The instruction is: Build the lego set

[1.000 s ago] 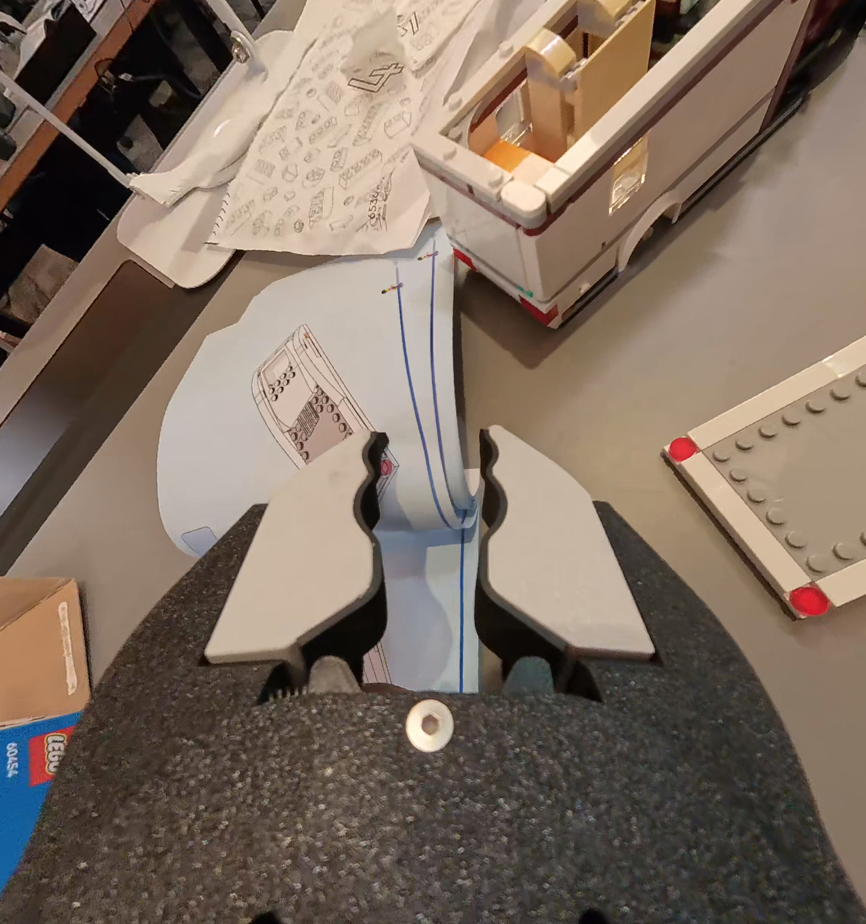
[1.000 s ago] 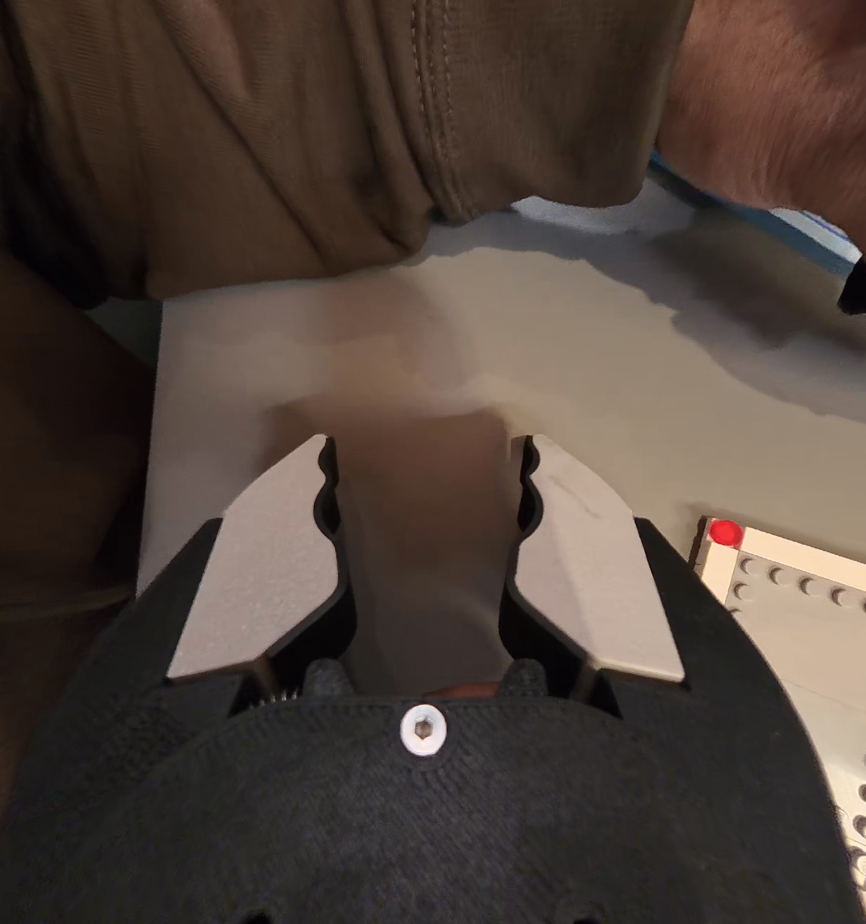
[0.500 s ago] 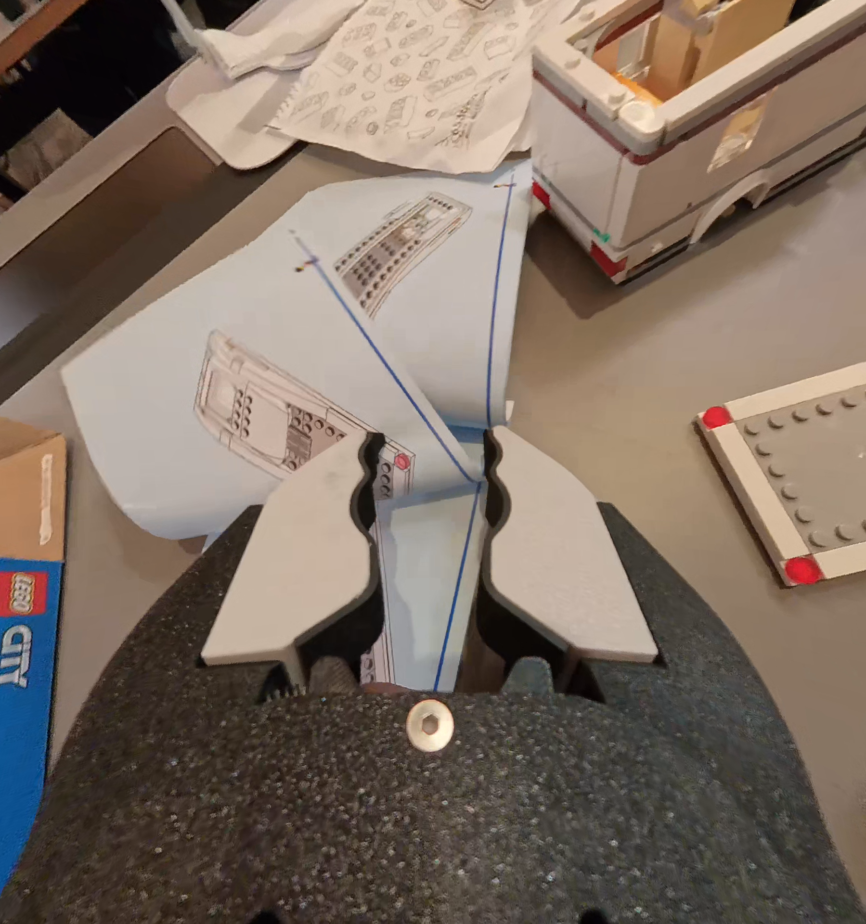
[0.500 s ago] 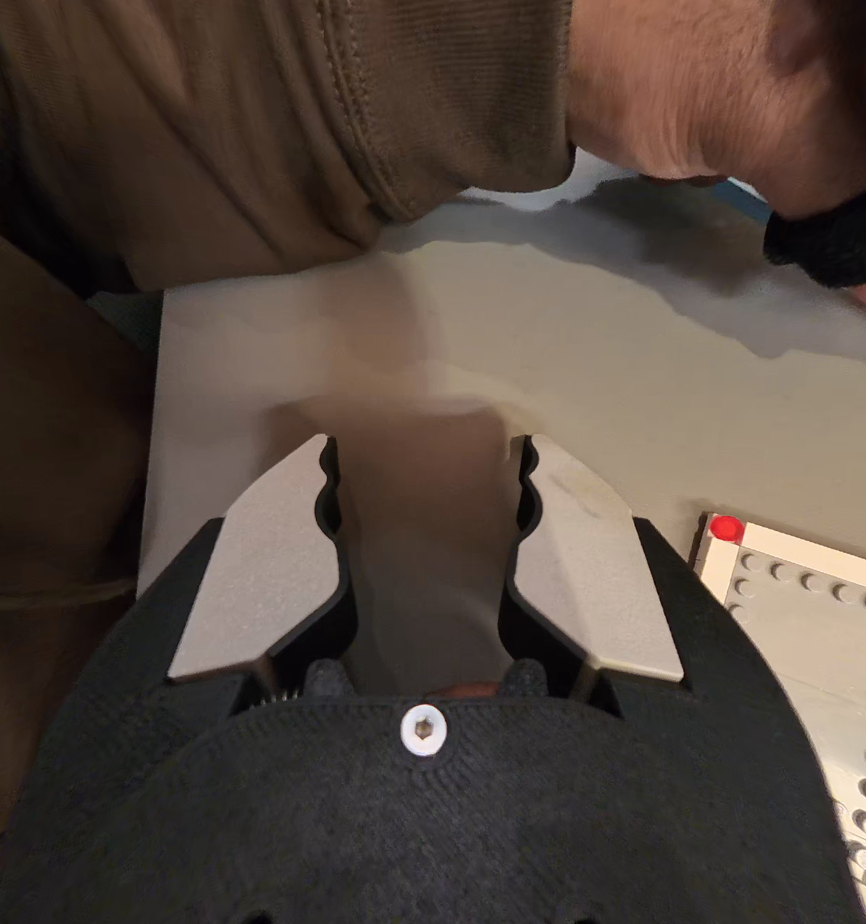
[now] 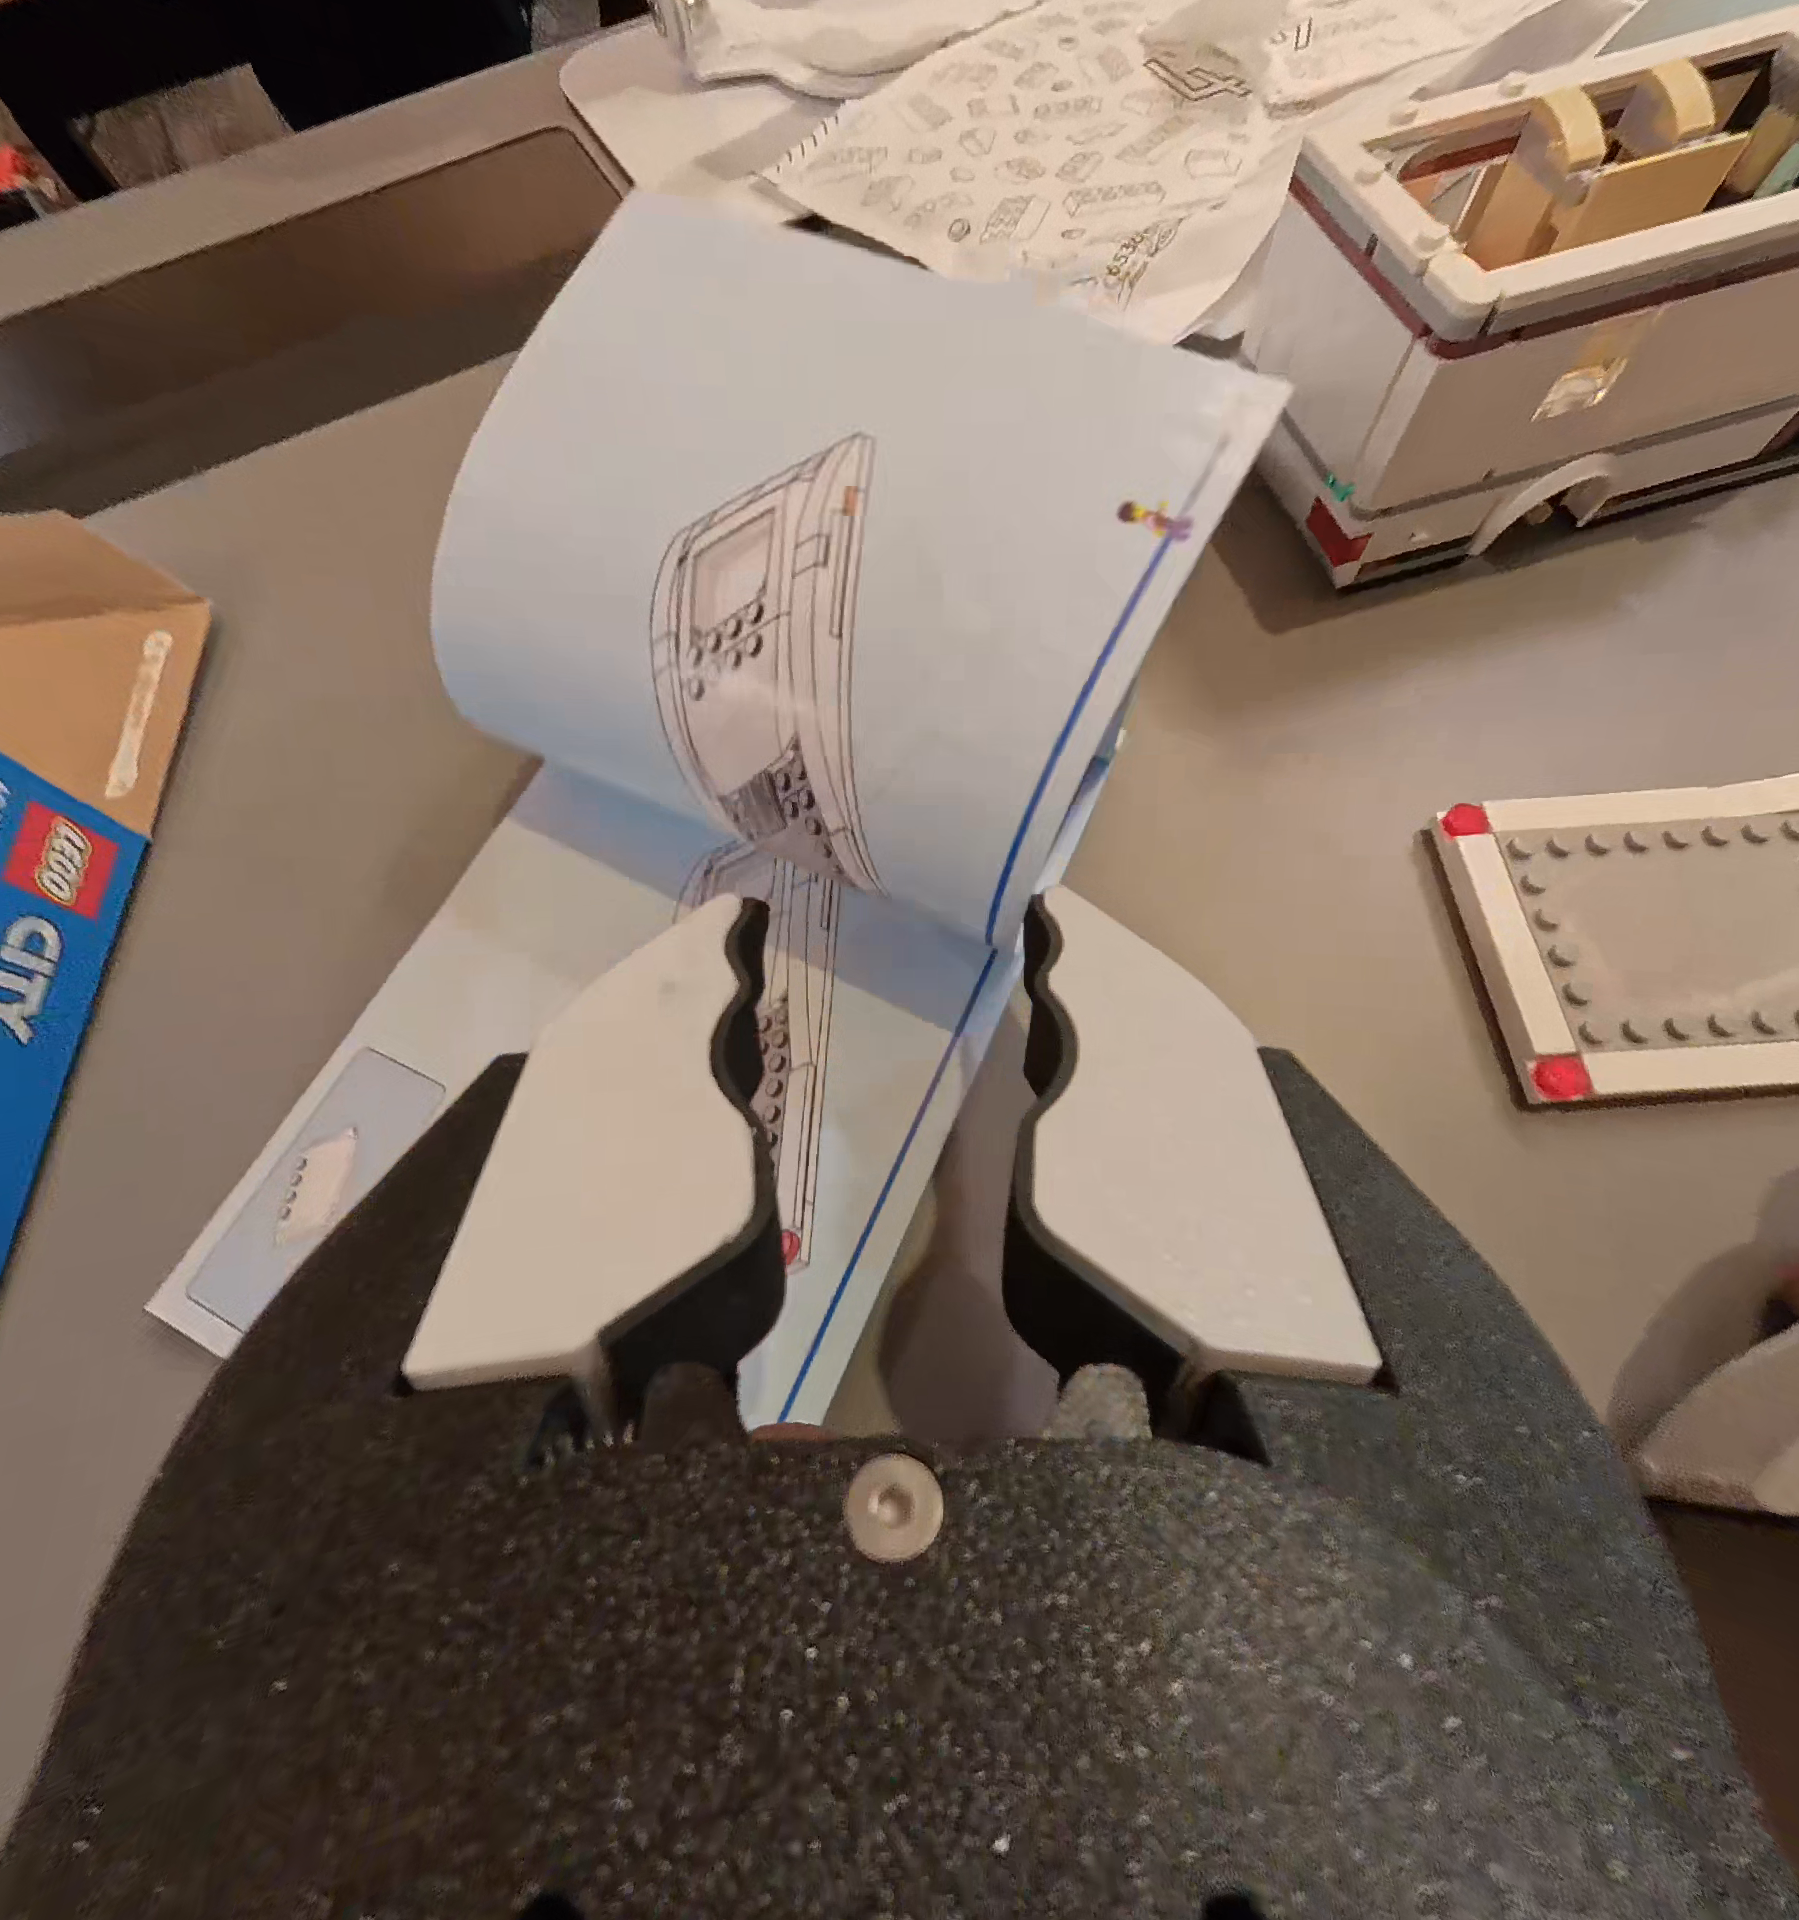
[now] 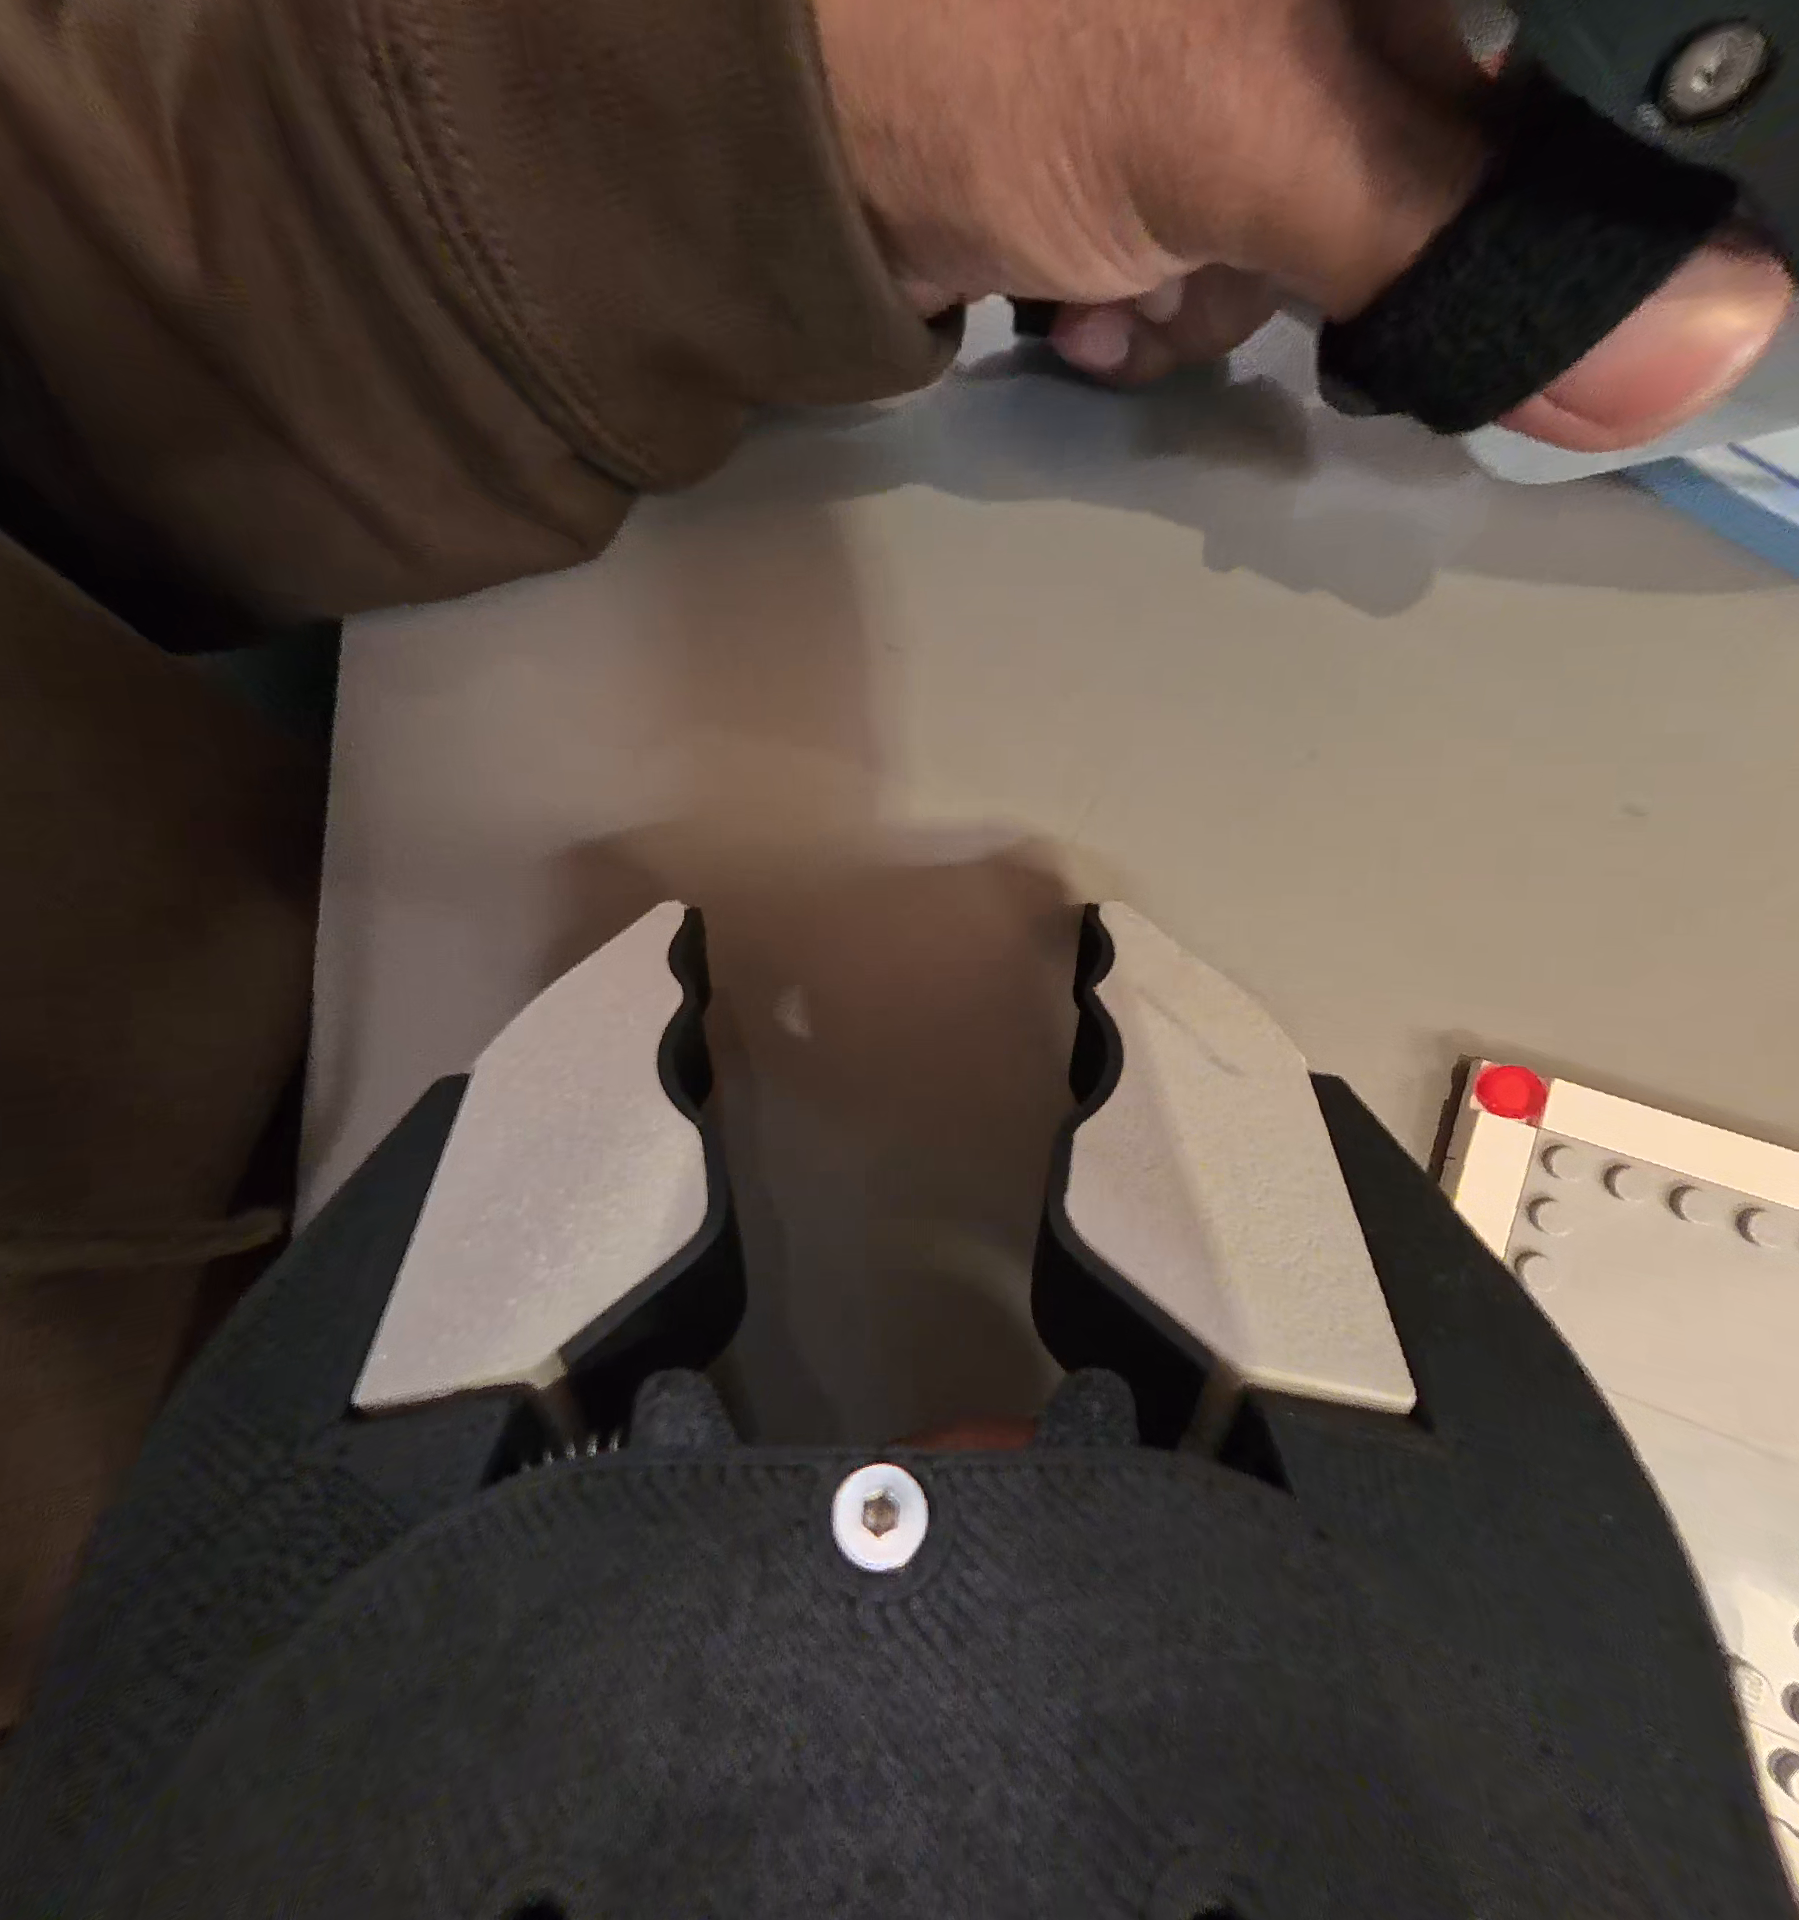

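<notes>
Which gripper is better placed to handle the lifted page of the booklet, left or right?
Probably left. The left gripper has the lifted page between its open jaws, while the right gripper has only bare table between its open jaws.

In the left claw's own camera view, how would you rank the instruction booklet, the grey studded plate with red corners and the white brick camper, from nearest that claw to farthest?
1. Instruction booklet: right at the left claw, a page curling up between its open fingers.
2. Grey studded plate: flat on the table, off to the right.
3. White brick camper: far right, roof off.
</notes>
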{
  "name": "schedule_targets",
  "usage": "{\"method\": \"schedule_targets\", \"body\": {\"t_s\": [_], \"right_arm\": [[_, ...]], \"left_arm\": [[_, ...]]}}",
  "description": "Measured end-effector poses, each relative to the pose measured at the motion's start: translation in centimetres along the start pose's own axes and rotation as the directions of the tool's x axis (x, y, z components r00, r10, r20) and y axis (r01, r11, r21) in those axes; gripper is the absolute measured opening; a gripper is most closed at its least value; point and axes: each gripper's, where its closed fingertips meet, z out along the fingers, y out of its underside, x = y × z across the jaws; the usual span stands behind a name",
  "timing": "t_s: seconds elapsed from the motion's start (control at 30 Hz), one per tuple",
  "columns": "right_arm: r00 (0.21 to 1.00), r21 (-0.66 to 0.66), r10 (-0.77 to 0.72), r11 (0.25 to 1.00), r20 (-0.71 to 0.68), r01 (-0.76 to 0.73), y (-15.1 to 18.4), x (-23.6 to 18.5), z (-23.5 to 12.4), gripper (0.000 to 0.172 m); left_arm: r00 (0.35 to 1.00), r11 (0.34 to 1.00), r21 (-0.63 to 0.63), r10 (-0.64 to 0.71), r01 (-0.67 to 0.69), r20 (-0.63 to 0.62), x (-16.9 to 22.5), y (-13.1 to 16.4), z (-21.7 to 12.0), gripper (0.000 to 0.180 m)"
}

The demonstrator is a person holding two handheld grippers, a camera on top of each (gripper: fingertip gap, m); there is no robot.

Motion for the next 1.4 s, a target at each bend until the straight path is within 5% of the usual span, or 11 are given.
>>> {"method": "schedule_targets", "body": {"t_s": [0.33, 0.87, 1.4], "right_arm": [[1.000, -0.004, -0.009, 1.000, -0.017, 0.009, 0.0, 0.1, 0.1, 0.068], [1.000, -0.002, 0.001, 1.000, -0.022, -0.001, 0.0, 0.3, 0.1, 0.067], [0.999, 0.006, 0.029, 1.000, -0.024, -0.029, -0.1, 0.7, 0.1, 0.065]], "left_arm": [[0.977, 0.977, 0.030, -0.211, 0.212, -0.034, -1.7, 1.0, -2.0, 0.051], [0.921, 0.928, 0.019, -0.366, 0.372, -0.136, -2.7, 2.2, -3.5, 0.052], [0.975, 0.975, 0.063, -0.215, 0.212, 0.049, -6.8, 2.3, -7.5, 0.068]]}}
